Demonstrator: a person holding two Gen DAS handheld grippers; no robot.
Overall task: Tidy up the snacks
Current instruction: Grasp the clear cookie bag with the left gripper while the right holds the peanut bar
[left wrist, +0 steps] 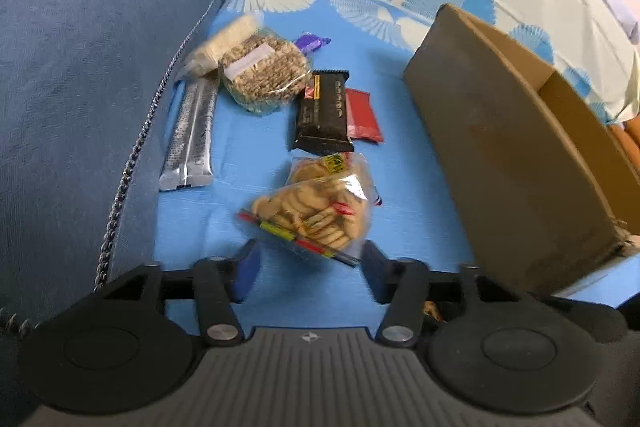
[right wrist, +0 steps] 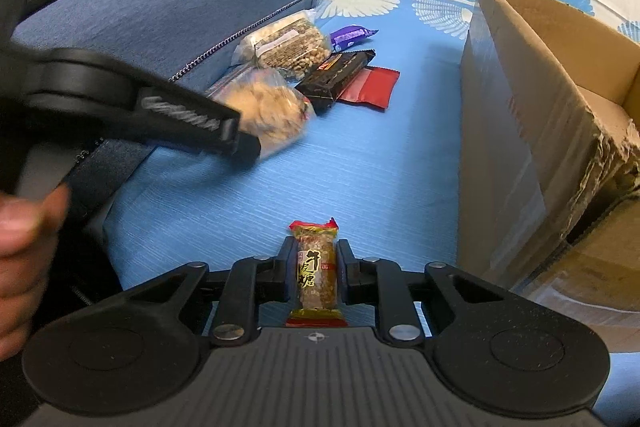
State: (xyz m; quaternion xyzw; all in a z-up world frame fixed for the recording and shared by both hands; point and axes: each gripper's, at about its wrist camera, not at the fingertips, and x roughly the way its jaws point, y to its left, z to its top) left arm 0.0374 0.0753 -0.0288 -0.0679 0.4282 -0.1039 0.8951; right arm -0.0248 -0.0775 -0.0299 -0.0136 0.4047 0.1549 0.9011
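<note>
A clear bag of small cookies (left wrist: 316, 211) sits tilted between the fingers of my left gripper (left wrist: 310, 267), which is shut on its lower part. From the right wrist view the same bag (right wrist: 276, 111) shows blurred at the tip of the left gripper's near finger (right wrist: 224, 131), just above the blue sheet. My right gripper (right wrist: 317, 275) is shut on a small candy bar (right wrist: 316, 267) in a red and yellow wrapper, standing lengthwise between the pads. An open cardboard box (left wrist: 500, 155) (right wrist: 520, 131) stands on the right.
More snacks lie on the blue sheet (left wrist: 256, 163): a black pack (left wrist: 324, 111), a red packet (left wrist: 362, 115), a round bag of crisp cakes (left wrist: 264, 71), silver sticks (left wrist: 192, 135), a purple wrapper (left wrist: 310, 43). A blue cushion (left wrist: 80, 67) bounds the left. A person's hand (right wrist: 24, 227) holds the left gripper.
</note>
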